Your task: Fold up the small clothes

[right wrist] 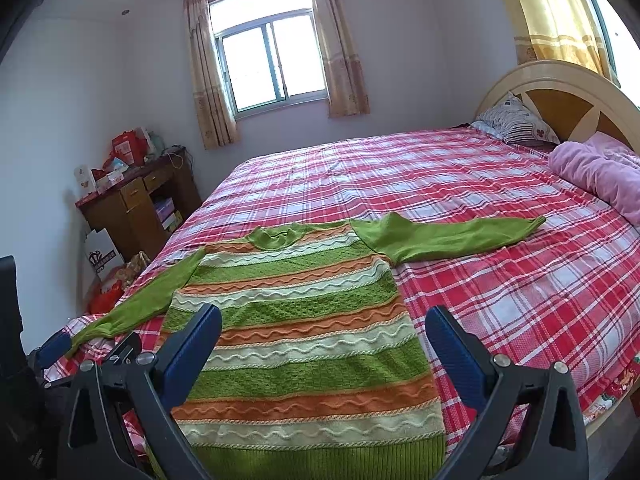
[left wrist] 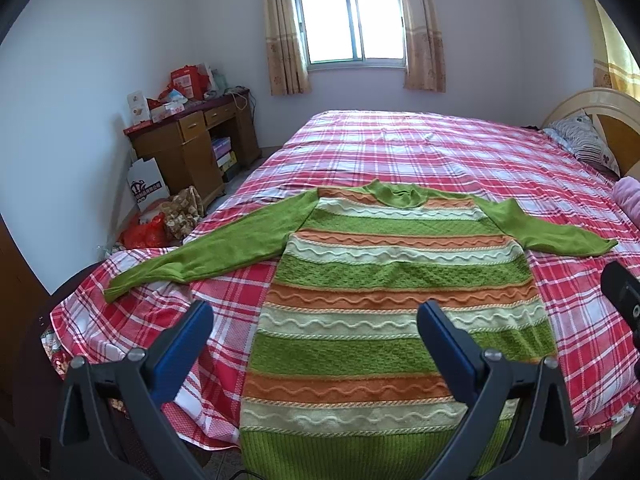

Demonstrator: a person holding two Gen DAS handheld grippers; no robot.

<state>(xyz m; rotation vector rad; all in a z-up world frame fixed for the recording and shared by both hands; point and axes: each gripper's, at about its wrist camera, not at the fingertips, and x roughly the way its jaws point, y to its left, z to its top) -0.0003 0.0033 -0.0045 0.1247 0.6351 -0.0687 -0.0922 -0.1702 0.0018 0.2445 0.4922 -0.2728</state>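
sweater (left wrist: 396, 300) lies lengthwise, collar toward window (left wrist: 348, 20); both tongs (left wrist: 316, 316) (right wrist: 324, 320) gape wide, empty.

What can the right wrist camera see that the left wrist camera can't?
Only the right wrist view shows the whole pink blanket and the left tool beside the sleeve tip. Only the left wrist view shows the sleeve cuff fully. Both show the striped sweater lying flat on the plaid bed, the window and the desk.
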